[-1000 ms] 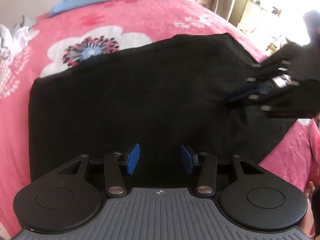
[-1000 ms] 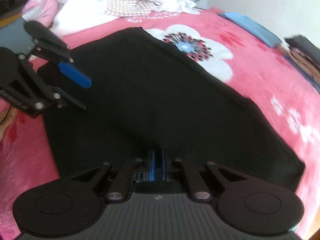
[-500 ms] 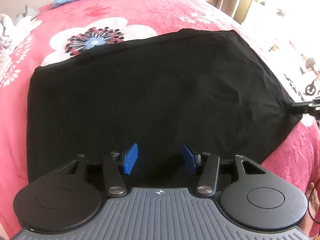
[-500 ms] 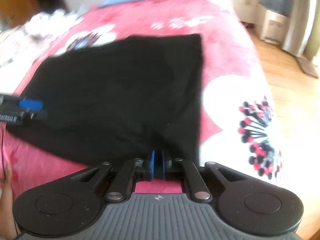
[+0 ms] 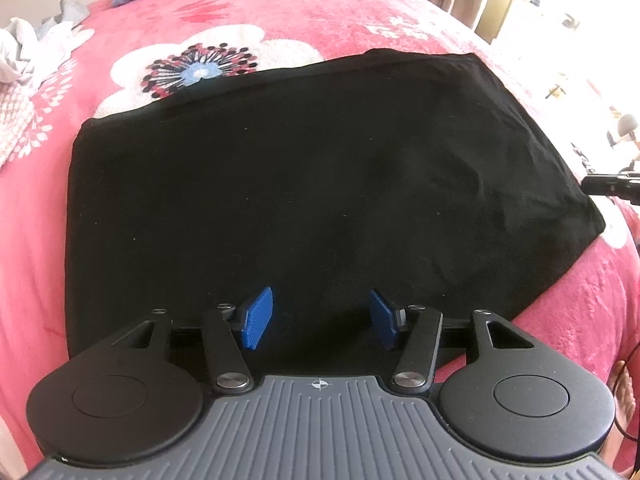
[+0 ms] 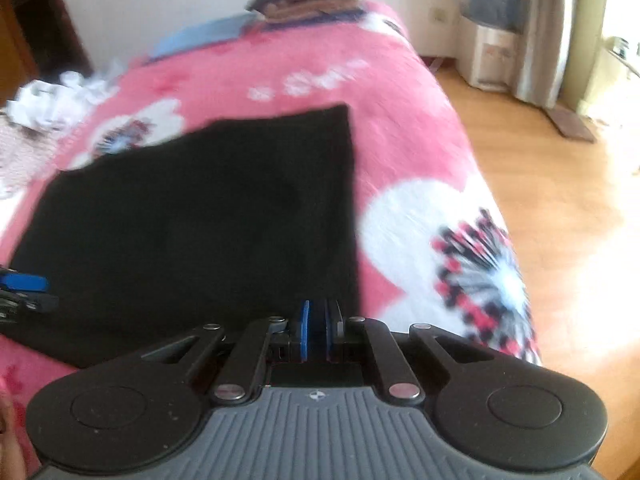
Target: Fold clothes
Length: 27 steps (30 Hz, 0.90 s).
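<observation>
Pink floral bedspread carries flat black cloth garment; left gripper parted above it, right gripper pinching its corner.

Plain black cloth garment spread flat, no print; beneath it a pink fleece bed blanket with white flowers, centres blue, speckled red and black.

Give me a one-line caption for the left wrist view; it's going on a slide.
Left gripper, jaws apart, poised over a black garment spread flat on a pink floral blanket.
</observation>
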Motion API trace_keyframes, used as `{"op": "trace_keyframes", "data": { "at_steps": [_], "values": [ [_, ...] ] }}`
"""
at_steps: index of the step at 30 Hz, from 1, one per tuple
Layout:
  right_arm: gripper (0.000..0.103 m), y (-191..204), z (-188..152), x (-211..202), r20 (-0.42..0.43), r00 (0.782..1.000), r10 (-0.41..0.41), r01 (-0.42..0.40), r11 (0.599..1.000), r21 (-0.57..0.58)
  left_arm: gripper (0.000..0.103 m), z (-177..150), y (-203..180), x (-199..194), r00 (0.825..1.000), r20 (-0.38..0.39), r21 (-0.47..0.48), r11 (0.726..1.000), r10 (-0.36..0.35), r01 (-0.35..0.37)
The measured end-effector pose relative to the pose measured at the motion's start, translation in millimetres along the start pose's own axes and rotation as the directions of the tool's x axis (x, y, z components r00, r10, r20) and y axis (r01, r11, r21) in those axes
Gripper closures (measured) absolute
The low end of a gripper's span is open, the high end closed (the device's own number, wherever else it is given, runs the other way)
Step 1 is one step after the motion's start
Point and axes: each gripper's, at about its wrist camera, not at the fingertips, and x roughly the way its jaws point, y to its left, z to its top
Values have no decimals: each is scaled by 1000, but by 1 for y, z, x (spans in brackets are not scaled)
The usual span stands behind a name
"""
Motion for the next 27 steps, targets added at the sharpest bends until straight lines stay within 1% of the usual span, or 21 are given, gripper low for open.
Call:
{"op": "trace_keyframes", "data": {
  "at_steps": [1, 2, 5, 6, 7, 8, 13, 16, 23, 27],
  "values": [
    [96, 5, 0, -1, 0, 1000, 8, -8, 1000, -18, 49, -1, -1, -1, 1000, 0, 4, 1000, 1, -1],
    [95, 6, -2, 2, -12, 1000, -8, 8, 1000, -26, 49, -2, -2, -2, 1000, 0, 7, 1000, 3, -3],
    [96, 6, -8, 12, -55, 996, -75, 72, 996, -43, 49, -3, -2, -3, 1000, -4, 9, 1000, 15, -15],
    [95, 6, -9, 14, -62, 991, -116, 112, 992, -56, 49, -3, -2, -3, 1000, -6, 9, 1000, 20, -19],
    [95, 8, -8, 14, -56, 987, -149, 145, 987, -68, 49, -4, -2, -4, 1000, -7, 9, 1000, 24, -24],
    [95, 9, -9, 13, -44, 986, -158, 155, 985, -73, 48, -4, -2, -4, 1000, -7, 10, 1000, 27, -27],
    [95, 26, 8, 11, 52, 988, -148, 153, 982, -113, 48, -4, -6, -7, 999, -5, 18, 999, 35, -34],
    [95, 40, 15, 9, 86, 988, -132, 145, 976, -165, 47, -5, -9, -9, 999, -2, 28, 999, 37, -37],
    [95, 70, 15, 12, 115, 986, -125, 155, 937, -314, 44, -3, -13, -12, 998, 2, 59, 996, 66, -66],
    [95, 80, 13, 13, 124, 983, -134, 170, 921, -352, 44, -1, -11, -12, 998, 0, 51, 997, 66, -66]
  ]
}}
